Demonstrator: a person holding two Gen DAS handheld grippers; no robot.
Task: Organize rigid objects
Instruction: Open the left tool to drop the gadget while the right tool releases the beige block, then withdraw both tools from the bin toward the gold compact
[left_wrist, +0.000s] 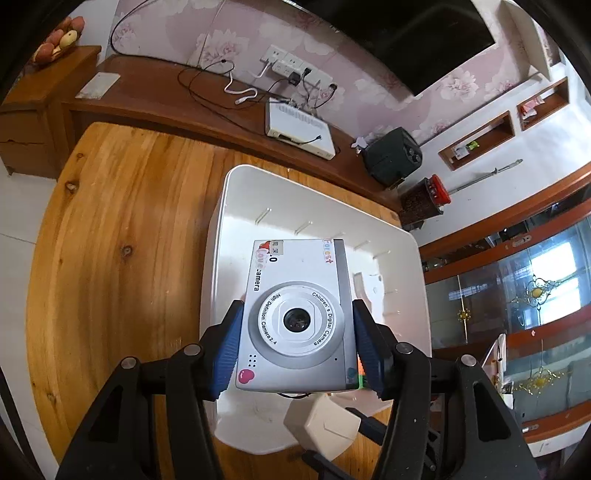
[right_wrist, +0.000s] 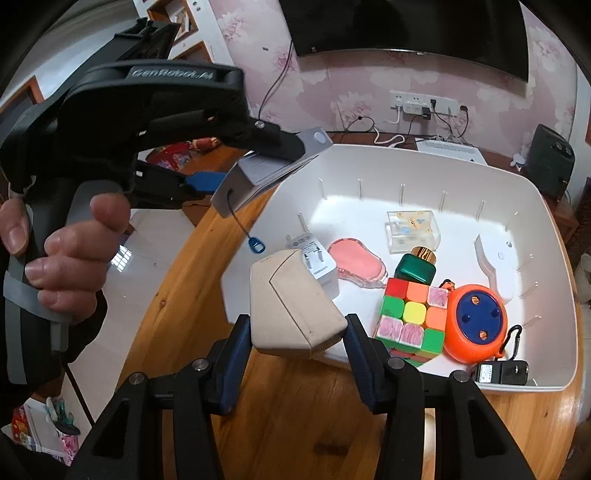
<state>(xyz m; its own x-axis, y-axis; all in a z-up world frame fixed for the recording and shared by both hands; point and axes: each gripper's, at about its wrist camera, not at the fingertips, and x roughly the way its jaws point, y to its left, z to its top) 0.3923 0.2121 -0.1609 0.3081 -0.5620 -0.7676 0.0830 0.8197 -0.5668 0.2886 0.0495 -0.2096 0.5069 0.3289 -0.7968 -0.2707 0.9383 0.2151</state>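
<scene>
My left gripper is shut on a silver children's digital camera, held above the white bin. In the right wrist view the left gripper holds the camera over the bin's left rim. My right gripper is shut on a beige box over the bin's near-left corner; the box also shows in the left wrist view. The bin holds a Rubik's cube, an orange round device, a green bottle, a pink case, a white plug adapter, a clear box and a black adapter.
The bin stands on a round wooden table. Behind it a brown sideboard carries a white router, cables and a black speaker. A white holder lies at the bin's right side. A glass cabinet stands to the right.
</scene>
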